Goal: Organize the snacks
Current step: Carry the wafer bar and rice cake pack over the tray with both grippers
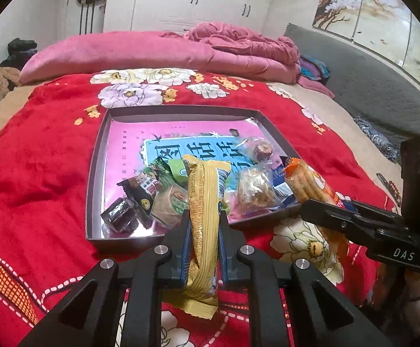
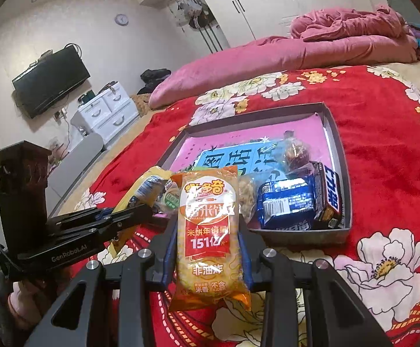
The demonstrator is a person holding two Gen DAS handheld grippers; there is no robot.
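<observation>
Left gripper (image 1: 203, 225) clamped on gold wafer packet (image 1: 205, 202); right gripper (image 2: 208, 243) clamped on orange rice-cracker packet (image 2: 208, 231). Both hang just short of the snack tray (image 1: 94, 173). Carry each over the rim before release, clear of packets already inside.

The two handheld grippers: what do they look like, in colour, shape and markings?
Both are black with angular, cut-out finger frames, silver round bolt heads and blue pads inside the fingers. The left gripper, seen from the side in the right wrist view, carries white "GenRobot.AI" lettering and a dark boxy upright block. The right gripper shows white "DAS" lettering in the left wrist view.
</observation>
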